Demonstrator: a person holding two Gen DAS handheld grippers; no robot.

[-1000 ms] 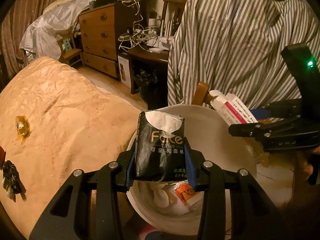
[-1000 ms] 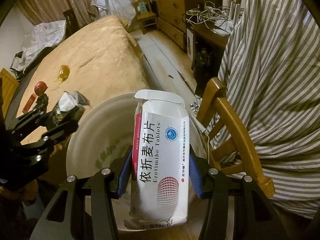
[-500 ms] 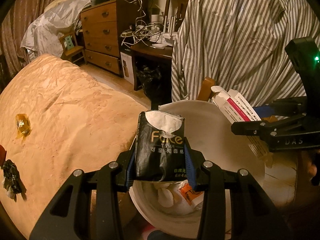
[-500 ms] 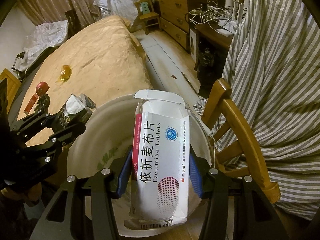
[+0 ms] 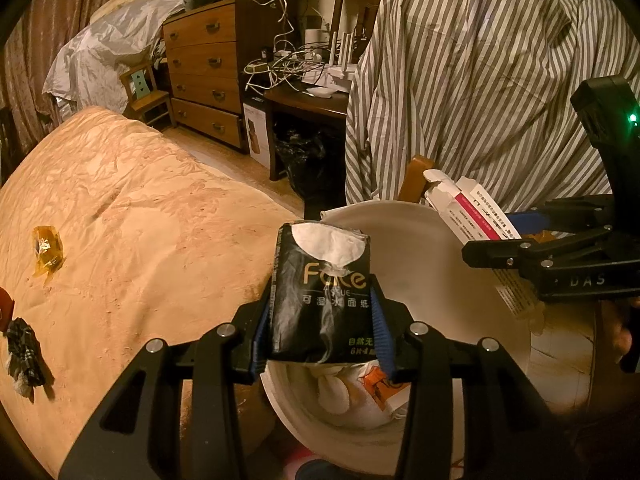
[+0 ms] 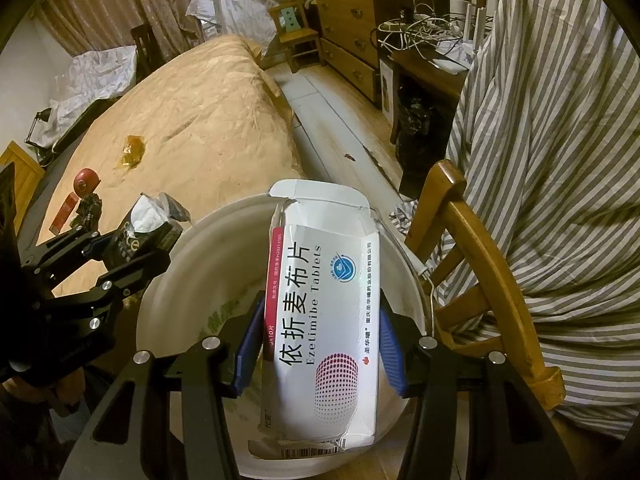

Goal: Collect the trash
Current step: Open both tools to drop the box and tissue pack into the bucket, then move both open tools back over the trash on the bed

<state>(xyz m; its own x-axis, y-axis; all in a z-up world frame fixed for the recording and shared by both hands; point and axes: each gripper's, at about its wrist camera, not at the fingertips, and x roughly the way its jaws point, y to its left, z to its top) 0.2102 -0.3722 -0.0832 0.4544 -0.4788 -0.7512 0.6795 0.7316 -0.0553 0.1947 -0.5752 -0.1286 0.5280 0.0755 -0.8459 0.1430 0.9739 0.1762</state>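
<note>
Step in hand, as judged: delivery of two picked-up items to the bin (image 5: 404, 216), release not yet completed.

Left gripper (image 5: 320, 336): clamped on a black tissue pack (image 5: 320, 292), blue pads against both sides. Jaws noted as having just been opening slightly, pack between them and not dropped. Pack held upright over the near rim of the bin, just above the contents. Soft glossy film, creased, white tissue showing through an oval slot at the top.

Right gripper (image 6: 320, 344): clamped on a tablet box (image 6: 320, 320), pads pressing both long edges. Box held upright over the bin mouth. Thin white cardboard with a red side stripe, top flap torn open, walls slightly buckled, likely empty and light.

Bin: round, pale, smooth-walled plastic, standing between the bed (image 5: 140, 240) and a wooden chair (image 6: 480, 264). Crumpled white paper and an orange-printed scrap already inside.

Next move, as judged: open both sets of jaws wide enough for each item to fall clear. Pack sits close to the rim, so a small shift toward the centre advised first; crushed film may cling to a pad.

Remaining on the bed cover, a wrinkled tan cloth: an amber wrapper (image 5: 47, 248), translucent and crinkled; a dark checked scrap (image 5: 24, 352); a red round object (image 6: 86, 180) with a red flat box beside it, nature uncertain. Further trips called for.
</note>
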